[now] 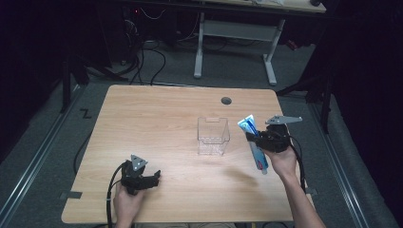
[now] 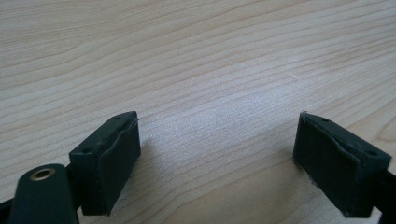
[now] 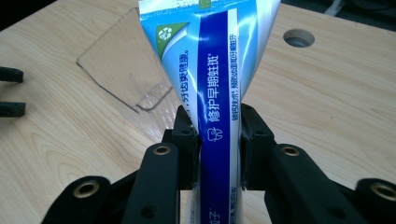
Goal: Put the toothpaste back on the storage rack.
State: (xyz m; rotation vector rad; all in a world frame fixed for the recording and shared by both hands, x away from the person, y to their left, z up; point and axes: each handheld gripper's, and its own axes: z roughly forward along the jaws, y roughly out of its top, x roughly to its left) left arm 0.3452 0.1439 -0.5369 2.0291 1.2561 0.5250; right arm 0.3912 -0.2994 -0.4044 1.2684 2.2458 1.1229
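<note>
**Carrying the toothpaste tube toward the clear box**

Holding the toothpaste tube (image 1: pixel 254 140) clear of the surface (image 1: pixel 161 118), the right gripper (image 1: pixel 260 138) has it pinched across its middle, jaws pressed against both flat faces. In the right gripper view the tube (image 3: pixel 215 70) rises between the jaws with its wide crimped end up and away from the camera; the lower end hangs below the grip, toward the person's right hand (image 1: pixel 283 160). The clear box (image 1: pixel 213 137) stands open-topped on the surface, just to the left of the tube and apart from it.

The step in hand looks like dropping the tube into that box. To do it well, the tube should likely be brought over the opening before it goes down, and turned closer to upright, since it now leans and the box mouth is narrow next to the tube's broad end. Leading with the lower, narrower end seems the safer way in. The box is light and see-through, so a nudge against its wall could slide or tip it; a slow descent down the middle of the opening would help, with the jaws parting only once the tube is well inside.

The right forearm comes in from the lower right, wrist raised and bent inward. The left gripper (image 1: pixel 151 181) rests low near the front edge of the surface, well apart from the box, its jaws spread wide over bare wood, holding nothing.
</note>
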